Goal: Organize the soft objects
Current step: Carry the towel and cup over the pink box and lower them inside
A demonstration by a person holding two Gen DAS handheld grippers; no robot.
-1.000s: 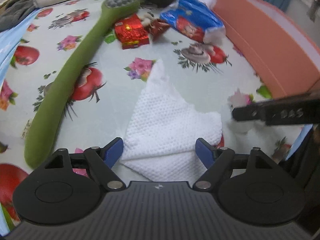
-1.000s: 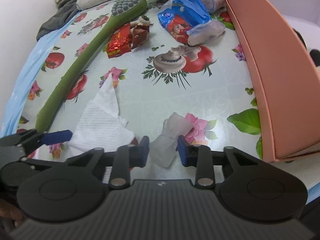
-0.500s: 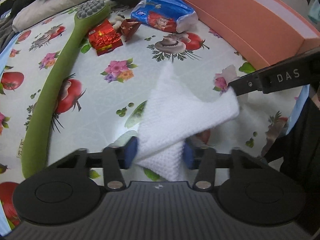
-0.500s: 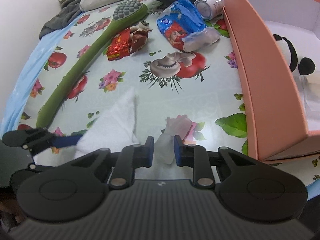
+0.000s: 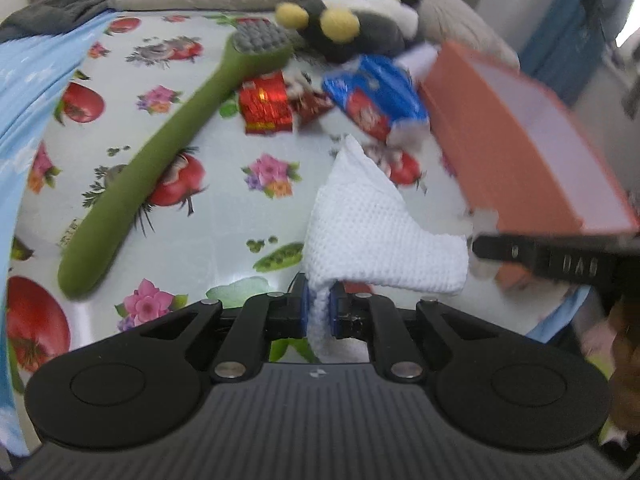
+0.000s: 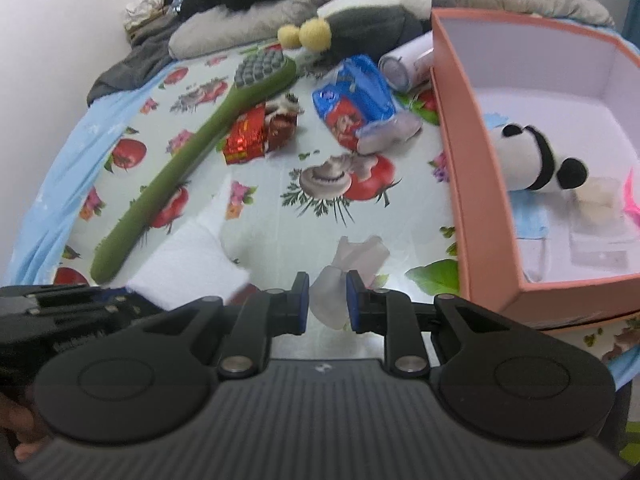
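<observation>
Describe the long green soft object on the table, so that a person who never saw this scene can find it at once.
On the table covered with a fruit-and-flower printed cloth, look left of the salmon-pink open box. The long green plush toothbrush lies diagonally there, its grey knobbly head at the far end. Nothing near it is as long, and the shiny red foil packet beside it is short.

White wall [image 6: 60,40], fruit-print tablecloth [image 6: 400,216], perhaps a blue curtain [image 5: 560,40] behind.

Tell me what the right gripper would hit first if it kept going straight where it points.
Probably the flowered tablecloth just ahead. The right gripper, shut on a pale soft wad, aims down at bare cloth left of the pink box; depth is unclear.
</observation>
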